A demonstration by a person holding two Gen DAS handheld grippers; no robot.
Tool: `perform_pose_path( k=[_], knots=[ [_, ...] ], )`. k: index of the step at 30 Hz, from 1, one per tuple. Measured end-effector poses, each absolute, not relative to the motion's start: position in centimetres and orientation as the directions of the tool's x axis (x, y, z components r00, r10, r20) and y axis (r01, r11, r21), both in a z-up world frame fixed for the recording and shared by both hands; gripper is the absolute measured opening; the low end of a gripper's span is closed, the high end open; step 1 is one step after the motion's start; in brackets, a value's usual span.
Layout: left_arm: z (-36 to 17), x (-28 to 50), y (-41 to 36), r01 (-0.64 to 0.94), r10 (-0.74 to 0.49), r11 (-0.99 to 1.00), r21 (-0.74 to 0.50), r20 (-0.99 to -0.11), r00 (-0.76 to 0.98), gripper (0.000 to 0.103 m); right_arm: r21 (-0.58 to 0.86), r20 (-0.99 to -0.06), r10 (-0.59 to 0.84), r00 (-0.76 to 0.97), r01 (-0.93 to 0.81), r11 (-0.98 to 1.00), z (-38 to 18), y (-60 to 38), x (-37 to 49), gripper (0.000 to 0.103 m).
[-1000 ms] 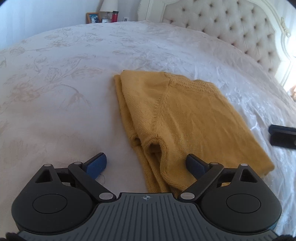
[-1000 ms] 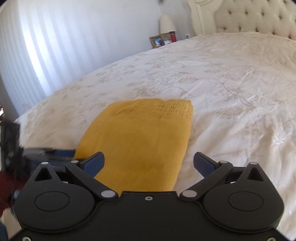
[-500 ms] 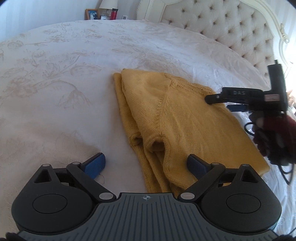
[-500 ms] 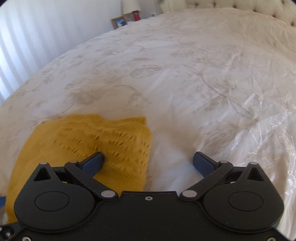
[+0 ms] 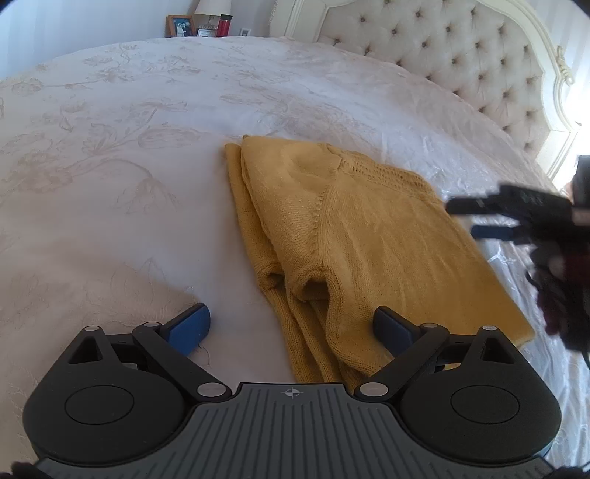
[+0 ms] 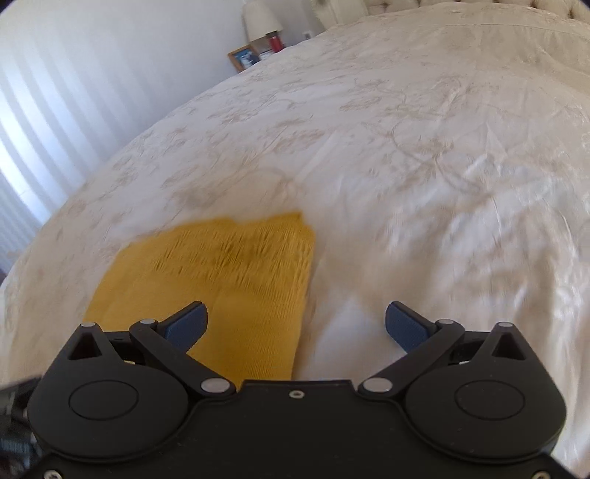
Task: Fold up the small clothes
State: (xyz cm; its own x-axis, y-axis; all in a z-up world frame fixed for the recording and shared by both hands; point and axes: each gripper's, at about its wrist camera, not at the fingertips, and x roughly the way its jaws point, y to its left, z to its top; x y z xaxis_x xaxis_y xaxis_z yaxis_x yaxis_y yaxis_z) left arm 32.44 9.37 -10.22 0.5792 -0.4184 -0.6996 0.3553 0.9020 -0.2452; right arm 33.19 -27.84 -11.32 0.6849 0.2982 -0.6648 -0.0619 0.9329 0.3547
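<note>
A mustard-yellow knitted garment lies folded on the white bedspread, near the middle of the bed as seen from the left wrist camera. Its folded layers stack along the edge toward nine o'clock, and a rolled cuff or sleeve opening bunches up at about six o'clock of the cloth. A line of openwork knit runs across the end toward twelve o'clock.

The left gripper hovers low at the garment's six o'clock end, its jaws spread wide and holding nothing. One blue finger pad sits over bare bedspread just beside the cloth; the other sits over the yellow knit.

The right gripper shows in the left view as a blurred dark shape at three o'clock of the garment, above its edge. From its own camera the garment looks smeared by motion. Its jaws are also released and empty, one finger over the yellow cloth, the other over white bedspread.

Farther out, a tufted cream headboard curves around at one to two o'clock. At twelve o'clock, beyond the bed, stand a framed photo, a red bottle and a lamp's pale shade. A white wall with vertical bands of light rises at ten o'clock in the right view.
</note>
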Motion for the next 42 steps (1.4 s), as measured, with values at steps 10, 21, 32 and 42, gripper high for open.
perform_pose_path(
  k=[10, 21, 32, 42],
  knots=[
    [-10.2, 32.4, 9.1, 0.342, -0.446, 0.892, -0.295, -0.689, 0.571, 0.102, 0.237, -0.693, 0.279, 0.664, -0.156, 0.959, -13.2, -24.7, 24.0, 0.102],
    [-11.3, 33.4, 8.4, 0.310, -0.605, 0.791, -0.527, -0.605, 0.518, 0.102, 0.487, -0.624, 0.486, 0.612, -0.183, 0.854, -13.0, -27.0, 26.9, 0.103],
    [-11.7, 33.4, 8.0, 0.330, -0.629, 0.772, -0.543, -0.579, 0.519, 0.102, 0.661, -0.524, 0.630, 0.573, -0.192, 0.725, -14.4, -26.4, 36.0, 0.103],
    [-12.0, 33.3, 8.1, 0.347, -0.637, 0.766, -0.542, -0.566, 0.523, 0.102, 0.680, -0.494, 0.654, 0.573, -0.214, 0.701, -14.6, -25.9, 39.3, 0.103]
  ],
)
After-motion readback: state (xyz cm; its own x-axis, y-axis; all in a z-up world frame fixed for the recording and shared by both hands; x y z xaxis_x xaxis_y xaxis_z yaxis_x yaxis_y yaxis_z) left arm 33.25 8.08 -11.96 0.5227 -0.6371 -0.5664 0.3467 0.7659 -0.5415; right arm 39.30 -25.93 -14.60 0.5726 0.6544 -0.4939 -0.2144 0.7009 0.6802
